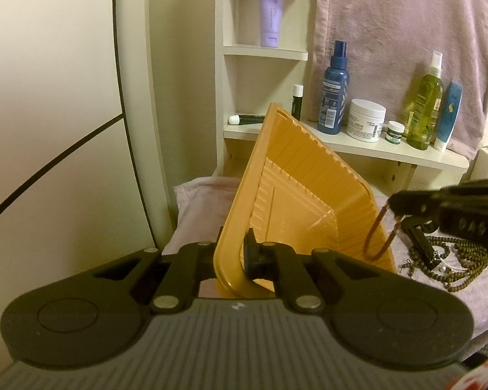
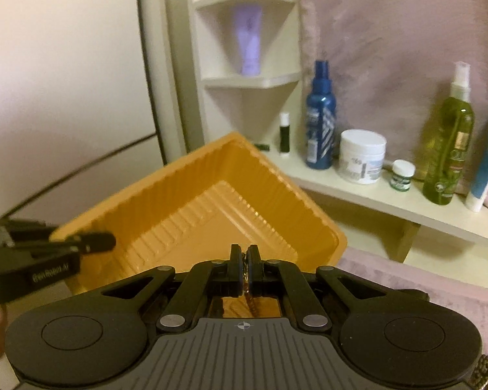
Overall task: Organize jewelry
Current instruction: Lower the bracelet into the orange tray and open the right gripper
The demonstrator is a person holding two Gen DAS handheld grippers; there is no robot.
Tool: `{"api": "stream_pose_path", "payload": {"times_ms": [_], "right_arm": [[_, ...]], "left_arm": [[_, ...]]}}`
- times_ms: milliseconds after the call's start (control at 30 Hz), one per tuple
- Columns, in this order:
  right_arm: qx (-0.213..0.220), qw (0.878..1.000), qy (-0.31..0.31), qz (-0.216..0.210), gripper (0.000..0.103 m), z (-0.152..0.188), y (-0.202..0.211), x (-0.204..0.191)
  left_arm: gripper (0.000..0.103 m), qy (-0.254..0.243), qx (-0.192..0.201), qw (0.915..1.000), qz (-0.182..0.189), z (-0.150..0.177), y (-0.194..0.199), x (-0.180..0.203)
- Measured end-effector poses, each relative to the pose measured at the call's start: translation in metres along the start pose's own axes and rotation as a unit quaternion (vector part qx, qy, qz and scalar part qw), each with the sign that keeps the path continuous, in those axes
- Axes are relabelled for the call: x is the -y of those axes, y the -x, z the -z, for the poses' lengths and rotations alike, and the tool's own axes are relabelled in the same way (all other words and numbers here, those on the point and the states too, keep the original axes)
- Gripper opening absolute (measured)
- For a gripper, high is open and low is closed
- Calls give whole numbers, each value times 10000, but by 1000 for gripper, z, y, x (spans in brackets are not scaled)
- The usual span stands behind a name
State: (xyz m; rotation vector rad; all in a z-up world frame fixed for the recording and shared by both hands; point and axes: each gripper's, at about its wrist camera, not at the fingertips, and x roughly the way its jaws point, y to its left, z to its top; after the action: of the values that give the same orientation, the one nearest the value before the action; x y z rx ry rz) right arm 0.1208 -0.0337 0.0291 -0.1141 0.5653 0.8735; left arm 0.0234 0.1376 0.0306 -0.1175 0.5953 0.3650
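A: What has the left hand-held gripper (image 1: 234, 256) got?

B: Its fingers are clamped on the rim of the orange tray (image 1: 296, 195), near a corner. The tray is tipped up on edge, its hollow facing toward the right hand-held gripper (image 2: 244, 260).

A: And that one?

B: Its jaws are pressed nearly together on a thin dark red-brown bracelet (image 1: 379, 234). From the left wrist view the loop hangs straight down below the fingertips, just in front of the tray's right edge. I cannot tell whether it touches the tray. From the right wrist view only a bit of chain shows between the pads, with the tray's ribbed floor directly ahead.

A: Any other jewelry?

B: Yes, a tangle of olive bead strands (image 1: 452, 260) lies below and beyond the right hand-held gripper on the pinkish cloth (image 1: 198, 208), with a short run of white beads among them. A small dark piece lies in the heap; I cannot make out what it is.

A: What is behind the tray?

B: A cream shelf (image 2: 358, 191), ahead and to the right of both tools. On it stand a blue spray bottle (image 2: 320, 120), a white jar (image 2: 361, 156), a small green-labelled pot (image 2: 401, 175), a green spray bottle (image 2: 449, 143) and a blue tube (image 2: 486, 165). Higher, in a corner niche, stands a lilac tube (image 1: 270, 13).
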Motion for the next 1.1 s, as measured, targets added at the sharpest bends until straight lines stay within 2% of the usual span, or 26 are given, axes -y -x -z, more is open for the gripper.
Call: {"api": "stream_pose_path", "payload": {"times_ms": [133,300,333,367,433,600,800,1100], "right_arm": [[-120,9997,-38,-203,3,5,-8,-2],[-46,9993,-41,-375,5,12,-10,-3],[-21,9993,-45,-371,12,12,-9,-3],[10,9994,-69,-346,28,14,-6,-1],[127,9995,-184,-219,45,17,1,4],[211,9974,-547,415,46,35,23,27],[51,9877,-1000,1204,46,67,48,59],[-111,9733,-1508,1726,46,103,74,91]], "left_arm": [[7,9,-5,10000,3,0,0,0],[7,38,-24,10000,10,0,-2,-2],[7,43,-25,10000,10,0,-2,-2],[7,45,-23,10000,9,0,-2,-2],[7,42,-18,10000,10,0,-2,-2],[7,47,-29,10000,12,0,-3,-3],[7,24,-31,10000,0,0,-3,-2],[7,-55,-11,10000,-29,-1,-2,0]]}}
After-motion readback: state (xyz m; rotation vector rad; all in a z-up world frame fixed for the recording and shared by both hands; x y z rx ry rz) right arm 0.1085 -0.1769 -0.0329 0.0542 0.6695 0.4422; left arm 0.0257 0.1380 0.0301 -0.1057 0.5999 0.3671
